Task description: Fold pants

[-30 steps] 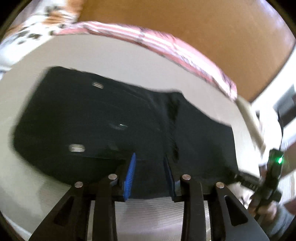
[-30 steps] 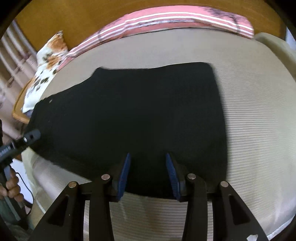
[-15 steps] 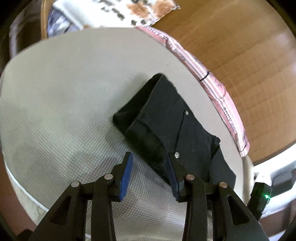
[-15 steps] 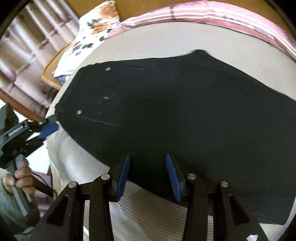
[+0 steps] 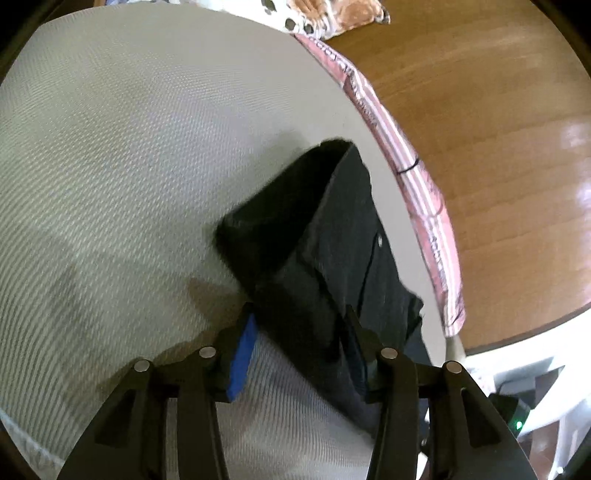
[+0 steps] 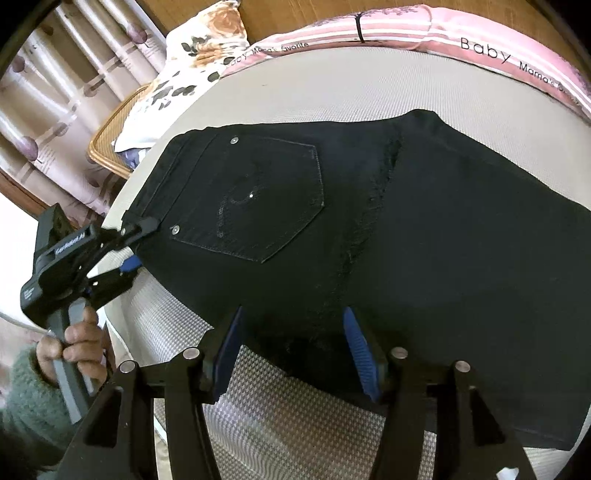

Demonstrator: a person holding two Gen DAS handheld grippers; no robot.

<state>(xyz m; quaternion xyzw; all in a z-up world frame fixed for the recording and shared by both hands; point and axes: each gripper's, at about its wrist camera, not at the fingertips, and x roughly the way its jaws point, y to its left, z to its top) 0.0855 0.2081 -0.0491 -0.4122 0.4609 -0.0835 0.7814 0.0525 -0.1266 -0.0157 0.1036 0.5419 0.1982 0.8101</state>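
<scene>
Black pants (image 6: 406, 229) spread flat across the pale woven bed (image 6: 332, 85), folded lengthwise, back pocket (image 6: 258, 199) facing up with its small metal rivets showing. Waistband toward the left of the right wrist view, legs running off to the right. Left hand-held gripper (image 5: 299, 314) set at the waistband corner, jaws moderately wide and just now opening, the corner of the cloth lying between the blue pads without being pinched; right pad partly hidden behind the dark fabric. Seen from the other camera, straddling that same corner, one finger over the cloth and one under, gripped by a hand (image 6: 74, 343) in a fuzzy green sleeve (image 6: 22, 398). Right hand-held gripper (image 6: 293, 312) at the near long edge of the pants, around mid-length, jaws likewise moderately wide and just now opening, a slightly rumpled bit of edge between the pads but not squeezed. Beyond the pants, along the far side of the bed, a pink striped blanket (image 6: 406, 29) with printed lettering, and next to it a floral pillow (image 6: 207, 40). Patterned curtain (image 6: 55, 74) at far left.
</scene>
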